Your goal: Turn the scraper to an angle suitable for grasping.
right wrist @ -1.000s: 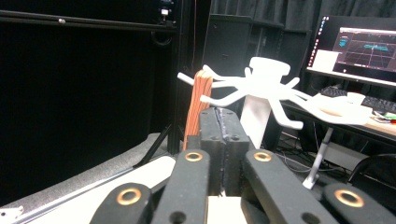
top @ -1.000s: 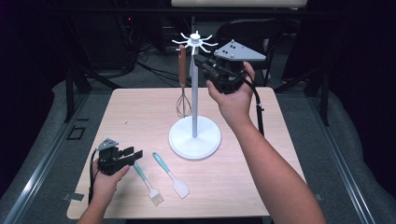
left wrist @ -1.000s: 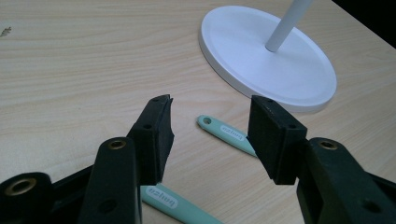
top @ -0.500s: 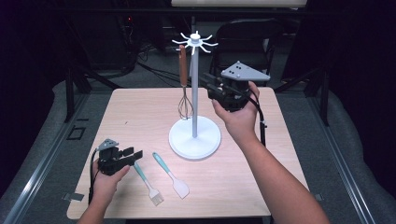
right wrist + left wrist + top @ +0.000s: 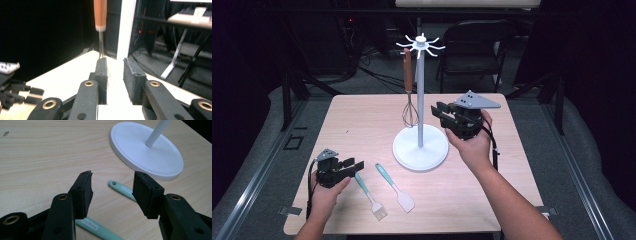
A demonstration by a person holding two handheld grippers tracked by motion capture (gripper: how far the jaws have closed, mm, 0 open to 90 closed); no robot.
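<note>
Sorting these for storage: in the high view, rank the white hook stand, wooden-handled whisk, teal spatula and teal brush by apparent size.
1. White hook stand
2. Wooden-handled whisk
3. Teal spatula and teal brush: alike, unranked.

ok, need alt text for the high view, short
A person at a wooden table holds a claw in each hand: the right claw, open and empty, sits beside a white stand with a whisk hanging from it. The left claw, open, rests near a brush and spatula.
</note>
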